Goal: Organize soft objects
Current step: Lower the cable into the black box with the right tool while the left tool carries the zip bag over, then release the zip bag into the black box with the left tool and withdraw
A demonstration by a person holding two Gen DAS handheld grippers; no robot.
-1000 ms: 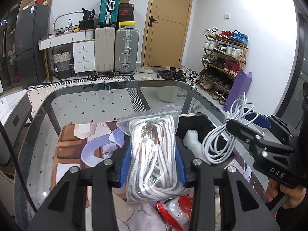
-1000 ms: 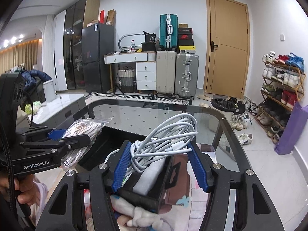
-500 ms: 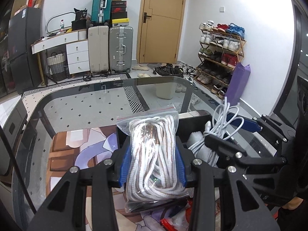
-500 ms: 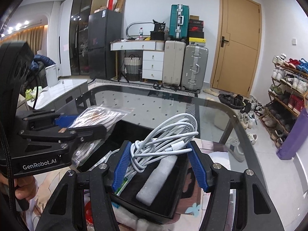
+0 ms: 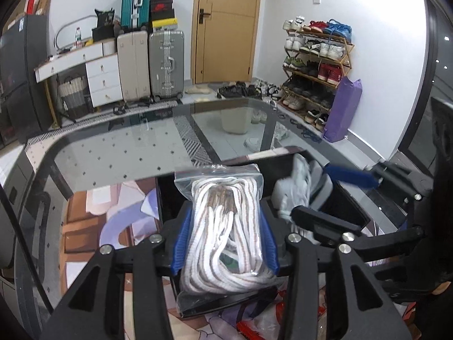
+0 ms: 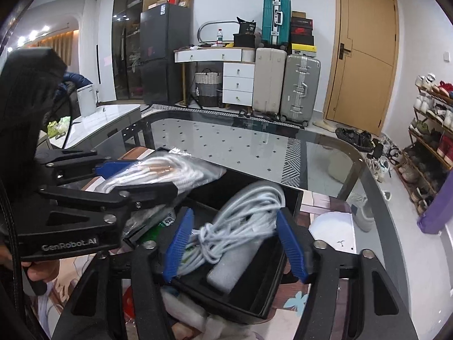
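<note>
My left gripper (image 5: 225, 238) is shut on a clear zip bag of white rope (image 5: 226, 226) and holds it over the left part of a black bin (image 5: 271, 158). The bag also shows in the right wrist view (image 6: 158, 170). My right gripper (image 6: 235, 243) stands open over the bin (image 6: 254, 306). A coiled white cable (image 6: 243, 221) lies loose between its blue pads, resting in the bin on a white foam block (image 6: 235, 266). The right gripper shows in the left wrist view (image 5: 334, 195).
The bin stands on a printed mat (image 5: 93, 221) on a glass table (image 5: 119, 153). Red and clear plastic packets (image 5: 254, 325) lie at the near edge. Suitcases (image 6: 286, 85), a door and a shoe rack (image 5: 317, 65) stand beyond the table.
My right gripper has lowered into the bin and opened, letting the white cable drop onto the foam block. My left gripper has moved the rope bag over the bin.
</note>
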